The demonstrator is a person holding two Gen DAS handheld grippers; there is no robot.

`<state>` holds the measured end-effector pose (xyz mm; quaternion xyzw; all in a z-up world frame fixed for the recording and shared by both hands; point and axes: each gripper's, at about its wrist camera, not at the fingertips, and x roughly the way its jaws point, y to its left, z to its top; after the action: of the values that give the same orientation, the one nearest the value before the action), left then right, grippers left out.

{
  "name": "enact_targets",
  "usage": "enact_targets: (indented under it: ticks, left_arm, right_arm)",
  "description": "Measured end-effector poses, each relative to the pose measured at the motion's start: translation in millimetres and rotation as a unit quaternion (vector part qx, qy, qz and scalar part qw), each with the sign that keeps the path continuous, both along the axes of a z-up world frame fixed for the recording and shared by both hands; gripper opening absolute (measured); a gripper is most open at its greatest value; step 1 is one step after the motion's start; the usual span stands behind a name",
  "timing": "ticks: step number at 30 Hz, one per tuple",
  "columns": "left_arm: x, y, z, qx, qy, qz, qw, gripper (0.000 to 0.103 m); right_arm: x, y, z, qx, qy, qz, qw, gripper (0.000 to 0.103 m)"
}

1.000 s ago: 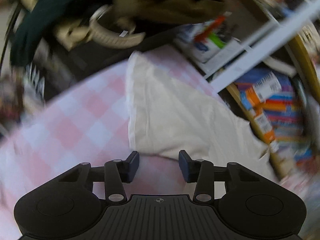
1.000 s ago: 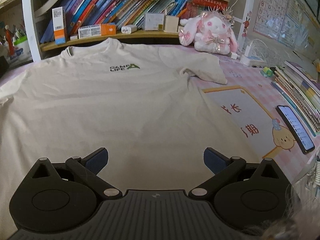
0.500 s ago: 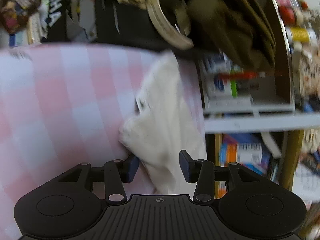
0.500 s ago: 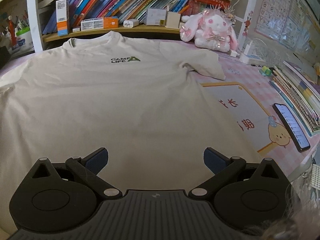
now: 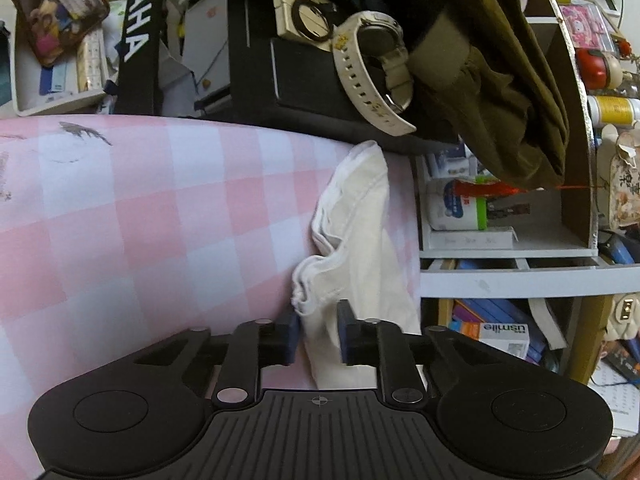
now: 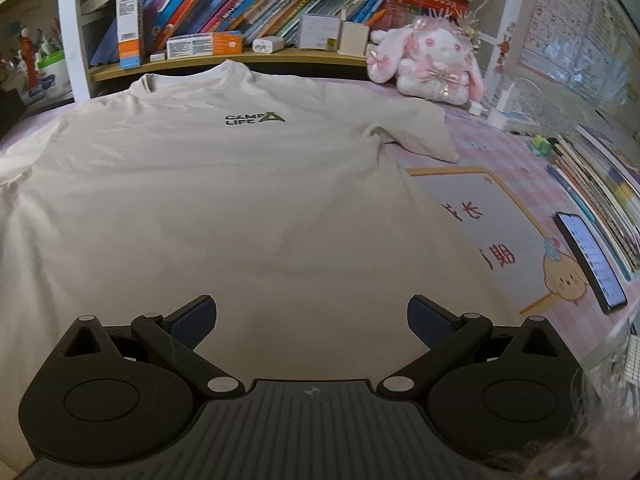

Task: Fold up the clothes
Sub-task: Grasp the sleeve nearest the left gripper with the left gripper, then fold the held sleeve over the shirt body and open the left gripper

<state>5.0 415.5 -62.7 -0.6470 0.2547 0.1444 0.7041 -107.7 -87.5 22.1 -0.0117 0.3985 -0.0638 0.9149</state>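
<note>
Since a second ago my left gripper [image 5: 318, 338] has been swinging round and closing in on the T-shirt's left sleeve [image 5: 352, 236]; now its jaws are narrowing around the bunched hem, the cloth sitting between the pads, though I cannot tell whether they are gripping it yet. That sleeve is lying crumpled on the pink checked tablecloth [image 5: 132, 216], near the shelf edge. Moving right, the beige T-shirt [image 6: 224, 200] is lying spread flat, face up, collar at the far side, its right sleeve [image 6: 416, 132] out toward the plush rabbit [image 6: 428, 64]. My right gripper [image 6: 312, 316] is hovering spread wide over the near hem, holding nothing. I am judging no fold is in the body as it lies; all folds remain.
</note>
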Motion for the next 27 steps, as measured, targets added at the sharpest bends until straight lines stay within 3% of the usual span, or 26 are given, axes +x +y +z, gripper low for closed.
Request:
enact_targets:
  ticks: [14, 21, 22, 24, 25, 26, 27]
  left_arm:
    - [5.4, -28.3, 22.4, 0.109, 0.042, 0.022, 0.9929, 0.006]
    - [25.3, -53.4, 62.7, 0.197, 0.044, -0.002, 0.9795, 0.006]
    - [31.2, -63.5, 73.7, 0.226, 0.038, -0.023, 0.9732, 0.006]
    - [46.3, -90.4, 98.9, 0.297, 0.024, -0.081, 0.9512, 0.006]
    - [54.2, -108.5, 110.1, 0.338, 0.018, -0.119, 0.9333, 0.006]
    - [62.5, -131.3, 120.0, 0.386, 0.013, -0.166, 0.9075, 0.006]
    - [69.8, -156.8, 127.1, 0.434, 0.009, -0.219, 0.8739, 0.006]
  right_arm:
    - [47.6, -53.4, -12.3, 0.039, -0.007, 0.066, 0.997, 0.103]
    - [61.8, -79.6, -24.5, 0.058, 0.005, 0.091, 0.994, 0.103]
    - [63.3, -82.3, -26.3, 0.060, 0.006, 0.096, 0.994, 0.103]
    - [66.3, -87.2, -30.2, 0.062, 0.011, 0.104, 0.993, 0.103]
    - [67.6, -89.7, -32.1, 0.065, 0.013, 0.107, 0.992, 0.103]
    - [68.7, -91.9, -33.7, 0.067, 0.015, 0.109, 0.992, 0.103]
    - [69.5, -93.4, -34.8, 0.068, 0.014, 0.110, 0.991, 0.103]
